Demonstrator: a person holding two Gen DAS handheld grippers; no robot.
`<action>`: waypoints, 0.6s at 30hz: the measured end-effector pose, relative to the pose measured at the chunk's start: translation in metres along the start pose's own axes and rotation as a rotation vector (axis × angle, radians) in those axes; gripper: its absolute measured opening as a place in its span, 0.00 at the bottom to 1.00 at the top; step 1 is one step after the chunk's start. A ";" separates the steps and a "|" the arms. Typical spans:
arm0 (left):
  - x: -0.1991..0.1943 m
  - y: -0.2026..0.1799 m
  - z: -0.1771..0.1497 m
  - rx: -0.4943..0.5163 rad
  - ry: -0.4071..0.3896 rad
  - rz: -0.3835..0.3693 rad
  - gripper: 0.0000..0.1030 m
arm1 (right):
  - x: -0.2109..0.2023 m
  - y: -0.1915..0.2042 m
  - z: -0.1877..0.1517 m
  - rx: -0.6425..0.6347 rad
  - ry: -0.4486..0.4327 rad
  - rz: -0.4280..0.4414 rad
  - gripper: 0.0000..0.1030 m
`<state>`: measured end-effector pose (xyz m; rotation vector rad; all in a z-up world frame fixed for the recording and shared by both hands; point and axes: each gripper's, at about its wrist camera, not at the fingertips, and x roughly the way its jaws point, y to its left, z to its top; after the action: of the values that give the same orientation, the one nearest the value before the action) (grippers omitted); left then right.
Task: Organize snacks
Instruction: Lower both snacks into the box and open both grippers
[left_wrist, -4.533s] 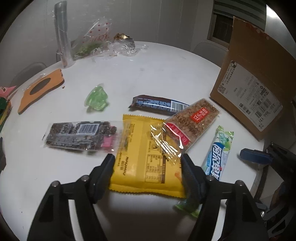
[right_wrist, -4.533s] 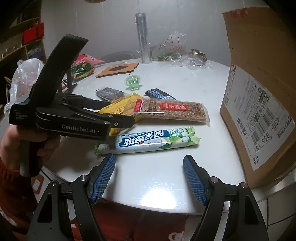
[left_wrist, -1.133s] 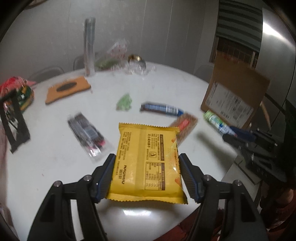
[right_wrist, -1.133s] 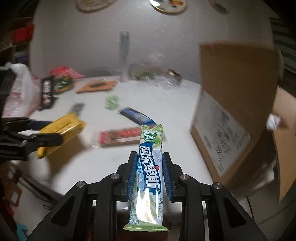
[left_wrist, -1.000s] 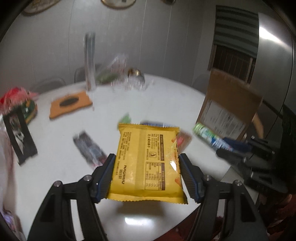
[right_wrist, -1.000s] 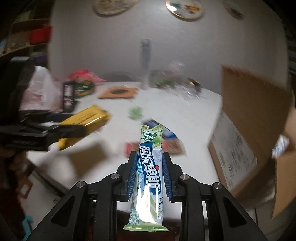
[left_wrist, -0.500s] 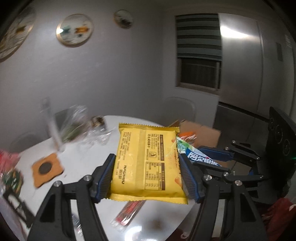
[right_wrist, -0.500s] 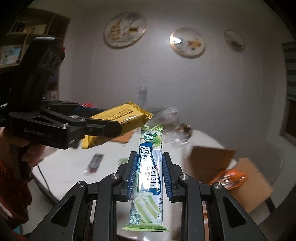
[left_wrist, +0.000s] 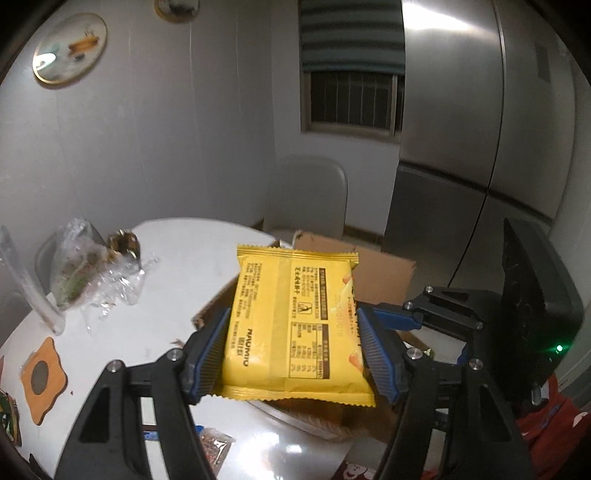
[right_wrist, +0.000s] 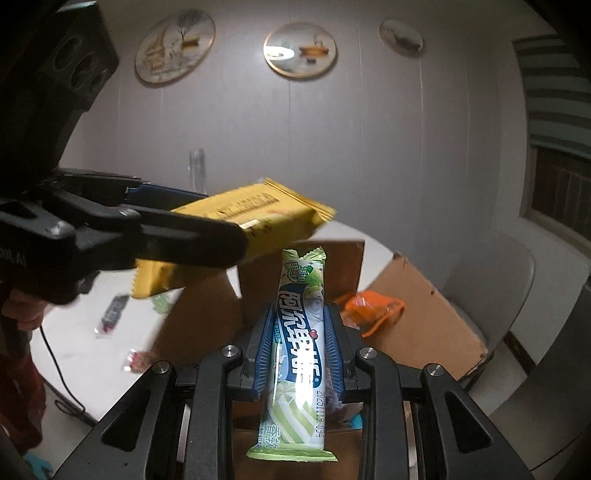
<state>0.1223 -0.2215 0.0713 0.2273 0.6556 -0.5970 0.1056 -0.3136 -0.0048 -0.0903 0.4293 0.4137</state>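
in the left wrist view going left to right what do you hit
orange coaster → crumpled clear wrappers → yellow snack packet, clamped in the left gripper → right gripper, seen from the side. The cardboard box overlaps the packet, so it is left out.

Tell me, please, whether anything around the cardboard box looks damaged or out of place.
The cardboard box has a ragged, torn flap edge, and loose crumpled clear wrappers lie at the table's far side. Both held snacks look intact.
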 end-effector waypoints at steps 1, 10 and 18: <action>0.008 0.000 0.000 0.004 0.018 0.004 0.64 | 0.005 -0.003 -0.001 -0.005 0.013 0.002 0.22; 0.056 -0.001 0.002 0.006 0.105 0.009 0.64 | 0.042 -0.017 -0.010 -0.038 0.094 0.062 0.22; 0.076 0.001 0.001 0.018 0.156 -0.007 0.64 | 0.050 -0.019 -0.010 -0.077 0.137 0.067 0.24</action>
<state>0.1716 -0.2546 0.0246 0.2912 0.8023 -0.5958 0.1509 -0.3136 -0.0356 -0.1800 0.5524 0.4922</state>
